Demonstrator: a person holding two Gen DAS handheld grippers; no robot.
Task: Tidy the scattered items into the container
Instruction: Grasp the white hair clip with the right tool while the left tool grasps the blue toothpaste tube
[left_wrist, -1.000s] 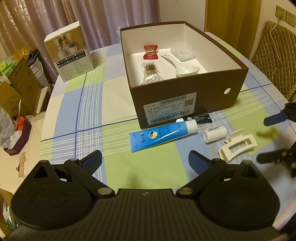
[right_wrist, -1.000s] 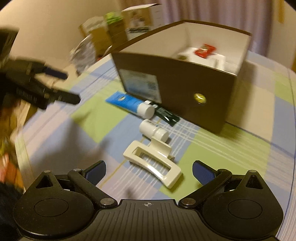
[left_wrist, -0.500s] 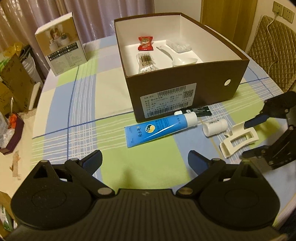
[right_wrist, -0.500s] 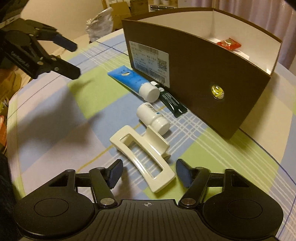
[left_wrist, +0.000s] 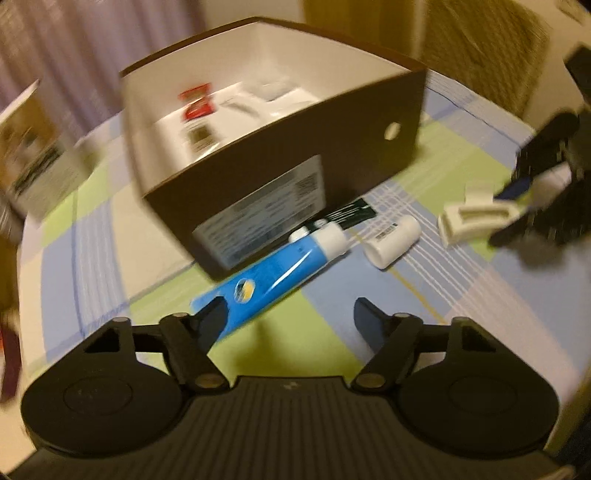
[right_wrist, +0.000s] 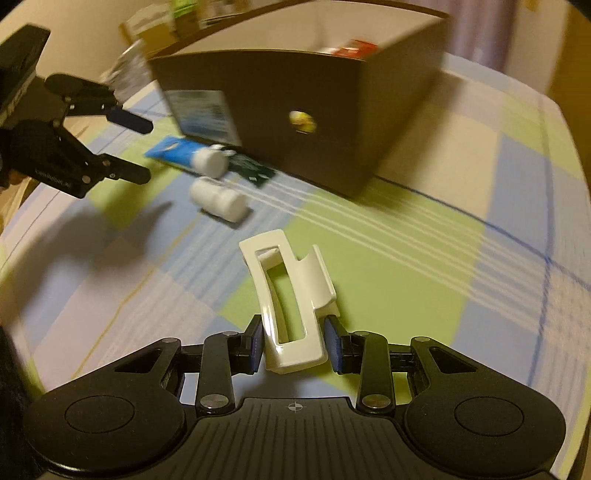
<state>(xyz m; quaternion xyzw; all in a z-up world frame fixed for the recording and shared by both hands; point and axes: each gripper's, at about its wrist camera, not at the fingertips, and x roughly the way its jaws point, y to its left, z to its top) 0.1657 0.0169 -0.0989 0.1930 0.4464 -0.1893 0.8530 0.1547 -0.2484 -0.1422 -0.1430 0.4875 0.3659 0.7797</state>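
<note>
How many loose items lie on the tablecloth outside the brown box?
3, all by the box's labelled side: blue tube, white bottle, dark sachet. The hair clip is in the right gripper. Others may be hidden.

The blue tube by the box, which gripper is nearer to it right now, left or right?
Left. The left gripper hangs right over the blue tube's flat end, jaws closing with nothing pinched yet. The right gripper is farther off, closing on the white hair clip.
</note>
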